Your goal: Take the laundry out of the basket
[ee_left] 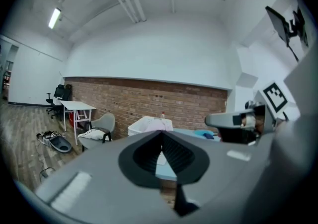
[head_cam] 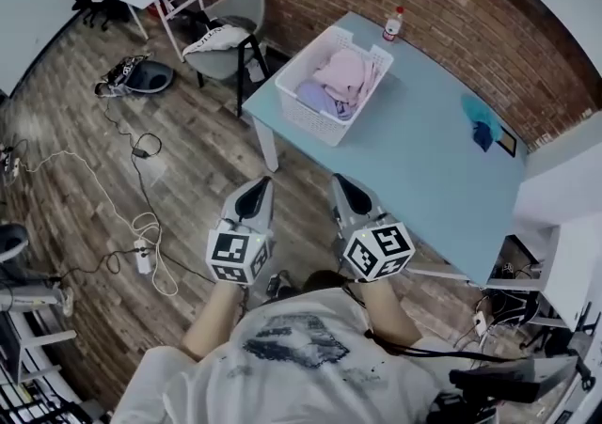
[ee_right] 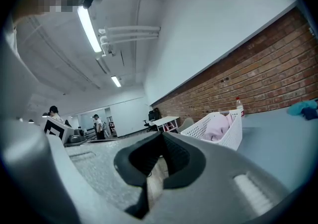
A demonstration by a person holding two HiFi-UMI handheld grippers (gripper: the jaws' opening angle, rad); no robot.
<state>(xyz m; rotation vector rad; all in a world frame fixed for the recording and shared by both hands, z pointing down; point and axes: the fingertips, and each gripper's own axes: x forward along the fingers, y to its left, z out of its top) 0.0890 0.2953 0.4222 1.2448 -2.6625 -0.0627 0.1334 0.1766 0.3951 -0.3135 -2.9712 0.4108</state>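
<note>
- Laundry (head_cam: 340, 76) lies heaped inside the basket (head_cam: 303, 117): a pink piece on top toward the brick wall, and a lavender piece (head_cam: 318, 97) lower down at the near end.
- I see the basket upright and open side up on the pale blue table (head_cam: 428, 178), at the table's left end in the head view.
- Its long axis runs along that short end of the table, from the corner nearest me up toward the brick wall (head_cam: 442, 8). A bottle (head_cam: 392, 25) with a red cap stands just beyond its far end.
- From the right gripper view I look at the basket end-on and slightly from the side. The pink cloth bulges above the rim there.
- My left gripper (head_cam: 261, 184) has its jaws pressed together with nothing between them. It points toward the table's near corner.
- My right gripper (head_cam: 340, 180) is likewise closed and empty. It sits beside the left one, aimed the same way.
- Both tools hang over the wooden floor (head_cam: 85, 225) just short of the table edge, well apart from the basket.
- A blue cloth (head_cam: 480, 121) lies on the table's far side, well away from the basket.
- A grey chair (head_cam: 230, 32) stands on the floor just left of the table.
</note>
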